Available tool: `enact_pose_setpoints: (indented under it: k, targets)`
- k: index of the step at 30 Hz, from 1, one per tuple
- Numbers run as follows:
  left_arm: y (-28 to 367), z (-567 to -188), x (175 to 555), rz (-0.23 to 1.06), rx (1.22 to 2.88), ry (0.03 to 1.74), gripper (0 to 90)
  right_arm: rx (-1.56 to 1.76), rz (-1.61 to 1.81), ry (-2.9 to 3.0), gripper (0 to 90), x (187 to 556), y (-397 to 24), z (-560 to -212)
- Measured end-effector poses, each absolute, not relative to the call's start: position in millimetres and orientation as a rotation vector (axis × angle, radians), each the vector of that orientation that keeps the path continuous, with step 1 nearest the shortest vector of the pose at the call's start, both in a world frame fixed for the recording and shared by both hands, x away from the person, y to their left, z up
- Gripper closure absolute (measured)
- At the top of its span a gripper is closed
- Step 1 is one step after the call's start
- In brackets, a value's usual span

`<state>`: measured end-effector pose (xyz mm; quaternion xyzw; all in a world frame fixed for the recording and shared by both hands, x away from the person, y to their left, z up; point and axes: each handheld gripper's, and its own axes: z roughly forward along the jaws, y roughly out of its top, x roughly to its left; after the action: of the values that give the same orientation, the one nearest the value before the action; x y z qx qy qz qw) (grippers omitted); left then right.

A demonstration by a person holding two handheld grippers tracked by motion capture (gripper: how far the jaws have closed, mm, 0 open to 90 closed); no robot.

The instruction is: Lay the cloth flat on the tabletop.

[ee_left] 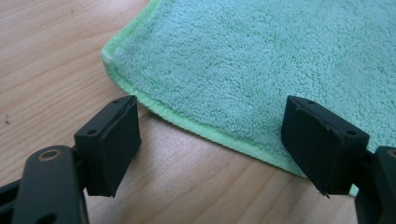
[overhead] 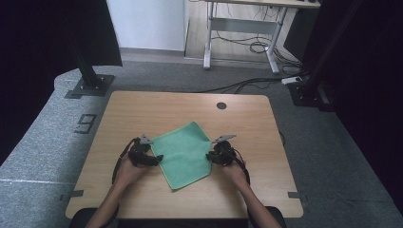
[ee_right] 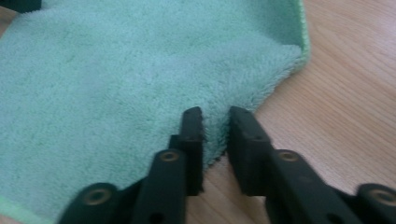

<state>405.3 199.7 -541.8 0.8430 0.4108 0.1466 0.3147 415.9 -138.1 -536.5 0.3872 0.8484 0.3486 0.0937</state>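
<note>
Green cloth (overhead: 184, 153) is spread flat mid-table, between the grippers. Its right edge is pinched by the nearly closed right gripper (ee_right: 215, 122); the left gripper (ee_left: 212, 140) is held wide open, with the cloth's left hem straddled but ungripped.

Both grippers are black, each with a small grey three-cornered plate on top and a thin black cable trailing back along the forearm. The left gripper (overhead: 157, 158) carries blocky, square-edged black pads (ee_left: 113, 144) on arms with a brass-coloured rivet. The right gripper (overhead: 209, 157) has narrower black fingers (ee_right: 192, 140), brass-ringed holes along its arms. The forearms are bare, no sleeves.
</note>
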Motion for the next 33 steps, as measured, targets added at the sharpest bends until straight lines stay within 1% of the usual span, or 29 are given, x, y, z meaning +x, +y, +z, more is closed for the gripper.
enact_pose_setpoints:
  k: [1,3,5,10,12,17,22,23,24,25,27,33]
  targets:
    - [199.5,-541.7,403.8,0.384,2.224,1.079,19.7,1.143,1.028,2.516,84.2,415.5,-137.6,-535.6]
    - [199.0,-541.8,400.9,0.385,2.225,1.075,19.7,1.140,1.043,2.502,86.7,415.2,-137.4,-529.3]
    - [198.5,-541.9,399.8,0.385,2.222,1.078,19.7,1.138,1.053,2.494,86.9,415.4,-137.7,-525.4]
    - [198.4,-541.9,398.9,0.385,2.224,1.075,19.7,1.092,1.098,2.465,87.2,415.9,-132.6,-500.6]
    - [198.4,-542.1,398.8,0.385,2.220,1.076,19.7,1.061,1.116,2.467,87.2,415.9,-125.5,-490.2]
    - [198.6,-542.1,398.6,0.387,2.222,1.074,19.8,0.989,1.125,2.500,87.2,417.2,-100.0,-480.7]
    - [198.7,-542.2,398.3,0.387,2.219,1.077,19.7,0.935,1.122,2.553,87.2,421.1,-68.4,-486.1]
    - [198.5,-542.4,398.2,0.388,2.217,1.077,19.7,0.920,1.114,2.580,87.2,422.8,-54.4,-492.2]
    - [198.5,-542.4,398.2,0.388,2.216,1.077,19.7,0.920,1.114,2.580,87.2,422.8,-54.4,-492.2]
    - [198.5,-542.6,398.2,0.388,2.214,1.077,19.7,0.910,1.109,2.604,87.2,424.0,-42.8,-498.5]
    - [198.6,-542.5,398.2,0.389,2.215,1.076,19.7,0.904,1.110,2.614,87.2,424.4,-38.6,-501.1]
    - [199.0,-542.8,398.2,0.388,2.215,1.070,19.7,0.879,1.067,2.687,86.9,424.1,-12.9,-525.0]
